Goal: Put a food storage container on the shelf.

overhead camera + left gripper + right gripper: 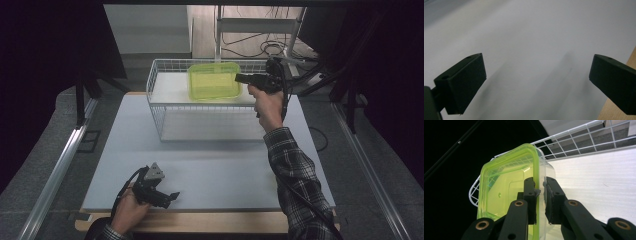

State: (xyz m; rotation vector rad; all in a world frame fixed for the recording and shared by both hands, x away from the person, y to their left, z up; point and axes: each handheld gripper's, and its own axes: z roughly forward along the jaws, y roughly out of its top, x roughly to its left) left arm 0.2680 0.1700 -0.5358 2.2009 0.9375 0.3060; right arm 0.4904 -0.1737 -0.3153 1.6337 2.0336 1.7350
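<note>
High view, left to right: our left gripper rests low on the table, jaws apart and empty. Our right gripper is clamped on the rim of the green-lidded container over the wire basket. We judge it light, stiff and slippery; the rim grips best.

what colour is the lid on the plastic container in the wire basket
Translucent lime green lid, clearest in the right gripper view.
</note>
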